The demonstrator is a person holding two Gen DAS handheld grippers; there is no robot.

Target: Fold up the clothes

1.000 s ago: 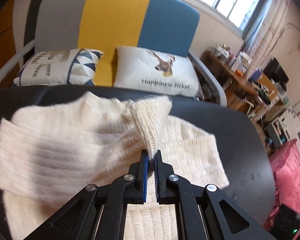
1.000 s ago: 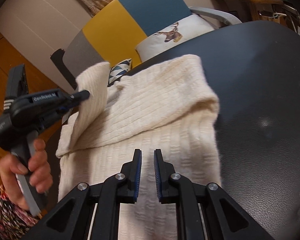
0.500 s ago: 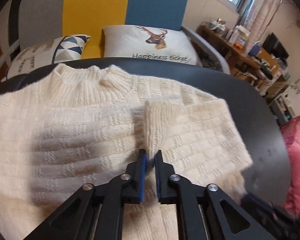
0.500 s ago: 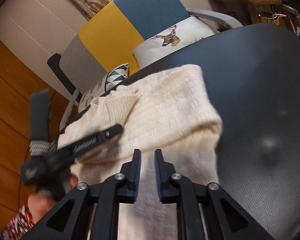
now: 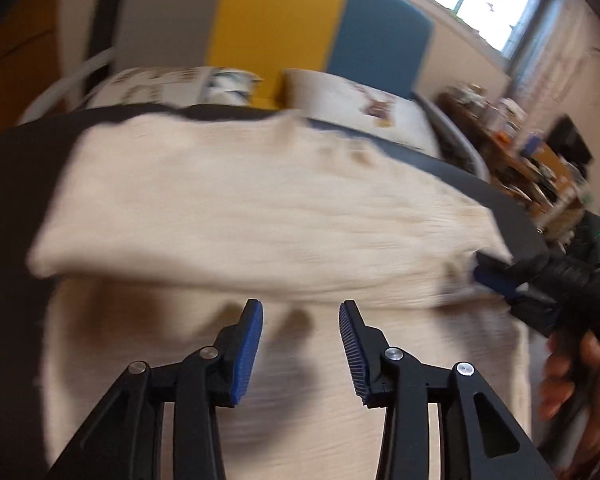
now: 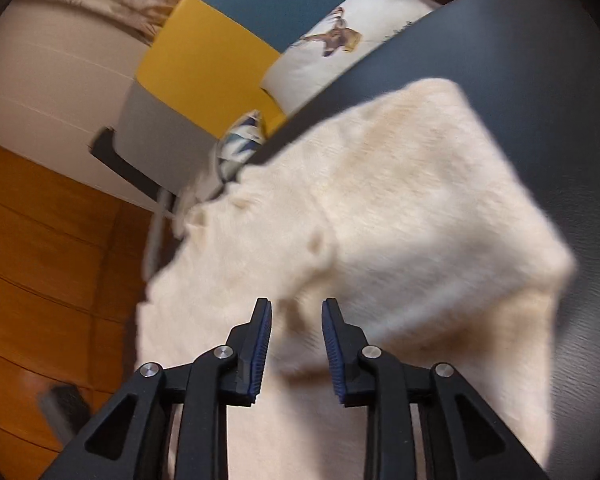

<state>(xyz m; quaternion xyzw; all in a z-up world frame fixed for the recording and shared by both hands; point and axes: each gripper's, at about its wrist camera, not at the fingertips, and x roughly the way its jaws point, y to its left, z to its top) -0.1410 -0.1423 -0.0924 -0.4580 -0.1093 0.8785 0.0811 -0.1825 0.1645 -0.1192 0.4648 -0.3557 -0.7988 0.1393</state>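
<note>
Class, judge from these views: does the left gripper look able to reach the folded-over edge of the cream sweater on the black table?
Probably yes: the left gripper, jaws opening and empty, hovers over the sweater, nothing between.

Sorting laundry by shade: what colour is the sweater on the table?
Cream, an off-white knit sweater; the right wrist view shows it best.

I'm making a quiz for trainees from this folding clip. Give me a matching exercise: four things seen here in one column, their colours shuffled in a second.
Things:
1. sweater
2. table
3. gripper pads
4. middle panel of the chair back

Colours:
A. yellow
B. cream
C. blue
D. black

Pairs: 1-B, 2-D, 3-C, 4-A
</note>
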